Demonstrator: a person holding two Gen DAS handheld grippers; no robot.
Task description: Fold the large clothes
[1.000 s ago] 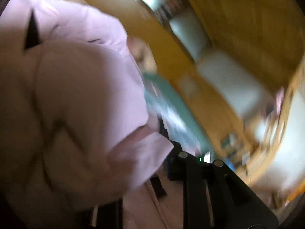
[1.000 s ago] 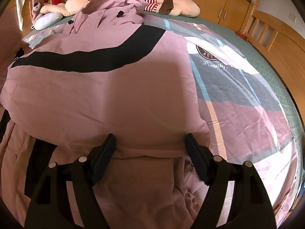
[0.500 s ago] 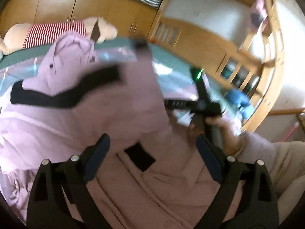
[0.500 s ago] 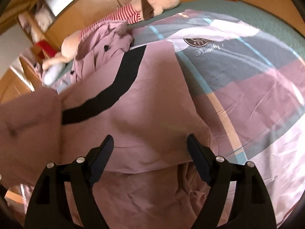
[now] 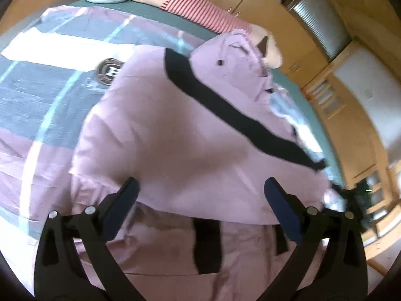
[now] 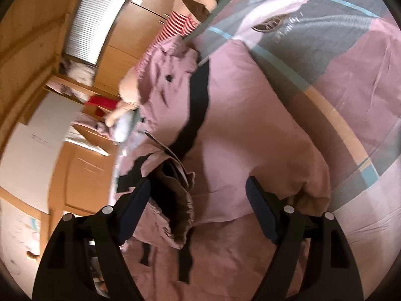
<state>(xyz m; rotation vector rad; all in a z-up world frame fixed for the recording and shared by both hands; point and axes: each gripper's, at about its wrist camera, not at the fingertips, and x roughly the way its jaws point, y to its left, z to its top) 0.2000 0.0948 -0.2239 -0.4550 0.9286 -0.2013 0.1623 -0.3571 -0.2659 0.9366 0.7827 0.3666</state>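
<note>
Left wrist view: left claw and right claw hover spread above pink coat.

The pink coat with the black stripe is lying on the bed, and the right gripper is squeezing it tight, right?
Not quite. The pink coat with its black stripe does lie on the bed, but the right gripper is open, squeezing nothing. The right wrist view shows its fingers spread wide.

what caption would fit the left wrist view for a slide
Open left gripper over a pink jacket with a black stripe, spread on a patterned bedspread.
</note>
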